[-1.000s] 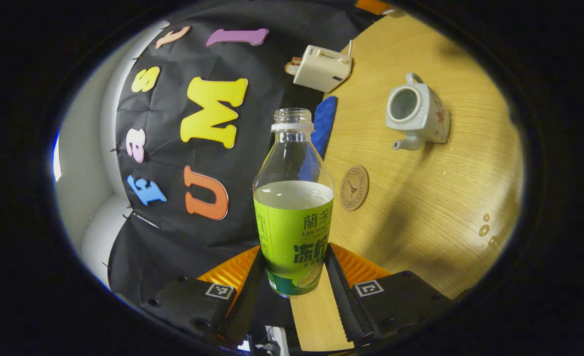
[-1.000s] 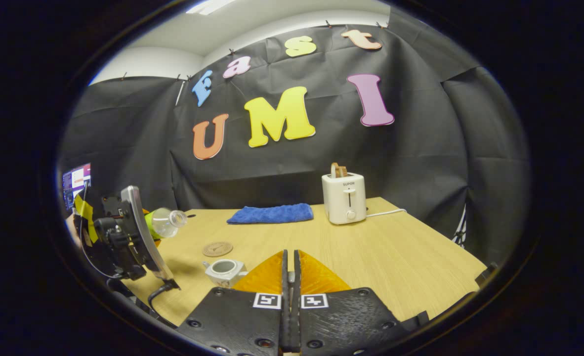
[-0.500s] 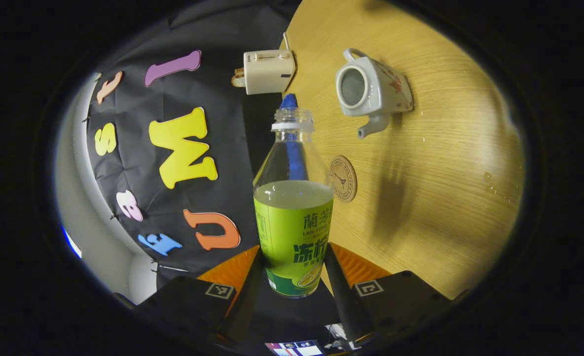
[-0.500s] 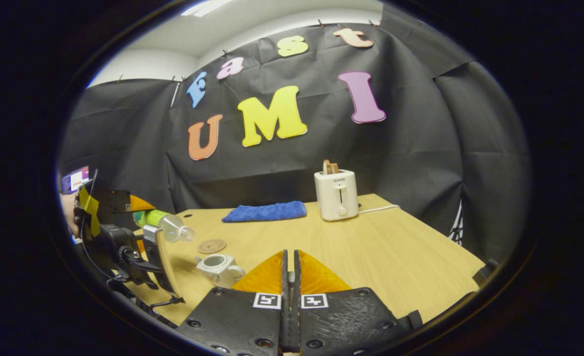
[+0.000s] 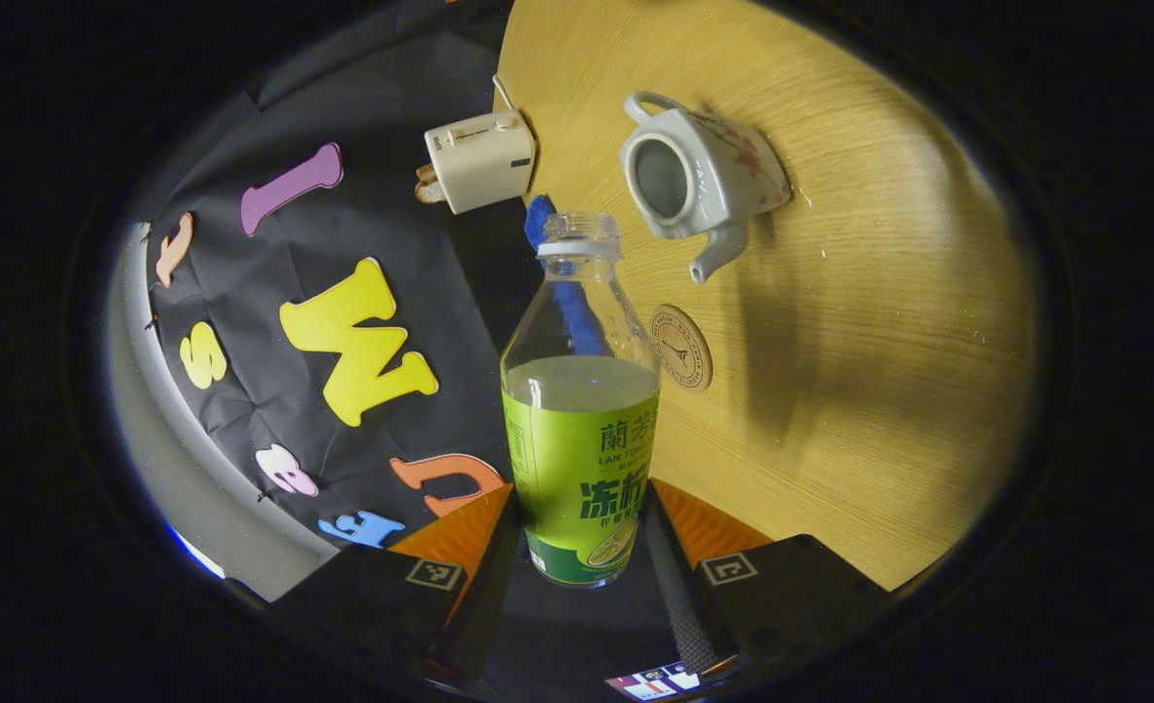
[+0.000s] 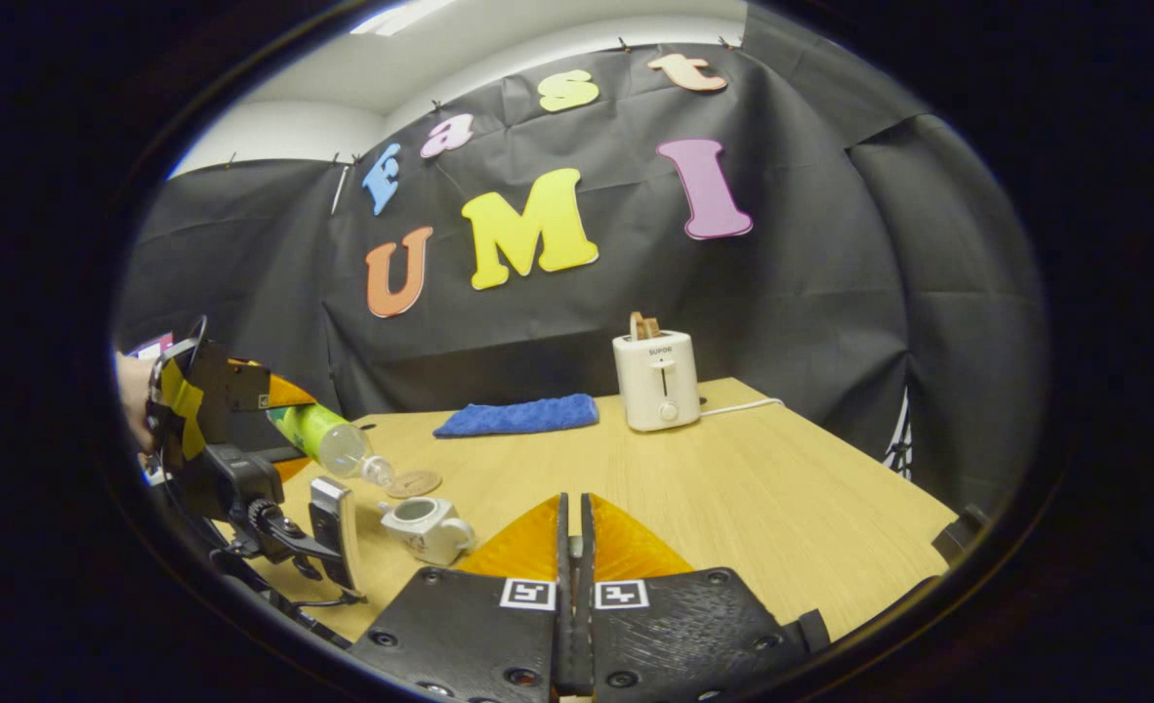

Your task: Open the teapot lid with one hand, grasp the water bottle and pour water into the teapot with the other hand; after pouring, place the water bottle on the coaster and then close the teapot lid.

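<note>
Between the left tongs (image 5: 577, 527), the water bottle (image 5: 580, 430) sits clamped.

right hand-held gripper (image 6: 573, 547) body: two flat black plates, small round screws along the near edge
markers: square black-and-white tag on each plate
left hand-held gripper (image 5: 577, 547) body: black plates, one tag each
left hand-held gripper, far off: black frame, yellow tape, thin black cables
hand (image 6: 134, 392): bare, sleeve not visible

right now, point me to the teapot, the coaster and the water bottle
teapot (image 5: 723, 186): left gripper view, on its body beside the open mouth
coaster (image 5: 681, 348): left gripper view, middle of the disc
water bottle (image 5: 582, 459): left gripper view, on its label
</note>
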`<state>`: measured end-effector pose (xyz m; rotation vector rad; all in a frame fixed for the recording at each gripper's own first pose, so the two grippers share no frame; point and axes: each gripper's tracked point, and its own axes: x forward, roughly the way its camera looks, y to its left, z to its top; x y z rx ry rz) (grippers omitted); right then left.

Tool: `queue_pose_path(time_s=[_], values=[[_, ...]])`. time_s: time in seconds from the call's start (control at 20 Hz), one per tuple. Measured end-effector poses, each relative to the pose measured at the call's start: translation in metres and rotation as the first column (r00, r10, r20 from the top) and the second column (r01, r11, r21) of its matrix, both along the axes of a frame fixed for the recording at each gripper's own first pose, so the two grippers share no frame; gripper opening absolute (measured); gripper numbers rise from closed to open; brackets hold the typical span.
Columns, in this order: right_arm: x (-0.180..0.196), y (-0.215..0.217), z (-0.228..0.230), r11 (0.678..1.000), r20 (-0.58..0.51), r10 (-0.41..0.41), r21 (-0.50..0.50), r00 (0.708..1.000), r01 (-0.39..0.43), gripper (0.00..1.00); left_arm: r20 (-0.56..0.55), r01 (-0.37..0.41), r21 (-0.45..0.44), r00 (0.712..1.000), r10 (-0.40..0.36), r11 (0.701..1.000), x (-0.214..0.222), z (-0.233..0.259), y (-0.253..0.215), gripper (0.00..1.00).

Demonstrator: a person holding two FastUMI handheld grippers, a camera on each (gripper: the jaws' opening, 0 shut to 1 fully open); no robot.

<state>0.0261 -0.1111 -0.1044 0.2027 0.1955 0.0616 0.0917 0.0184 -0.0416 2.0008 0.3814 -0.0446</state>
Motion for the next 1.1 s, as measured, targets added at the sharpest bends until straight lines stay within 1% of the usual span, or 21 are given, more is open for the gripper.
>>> queue_pose_path(time_s=[0.15,0.5,0.75,1.1], values=[[-0.001,-0.006,-0.001,1.000,0.000,-0.010,0.005,1.000,0.010,0.00,0.001,0.025,0.059,1.000,-0.025,0.998,0.002,0.001,-0.009,0.73],[-0.002,-0.010,-0.005,1.000,-0.003,-0.016,0.015,1.000,0.016,0.00,0.017,0.033,0.137,0.999,-0.036,0.990,0.007,0.009,-0.014,0.73],[-0.002,-0.010,-0.005,1.000,-0.004,-0.014,0.017,1.000,0.014,0.00,0.018,0.046,0.188,0.999,-0.050,0.981,0.007,0.013,-0.016,0.74],[-0.003,-0.011,-0.005,1.000,0.001,-0.016,0.018,1.000,0.016,0.00,0.023,0.053,0.235,0.998,-0.060,0.971,0.005,0.018,-0.019,0.73]])
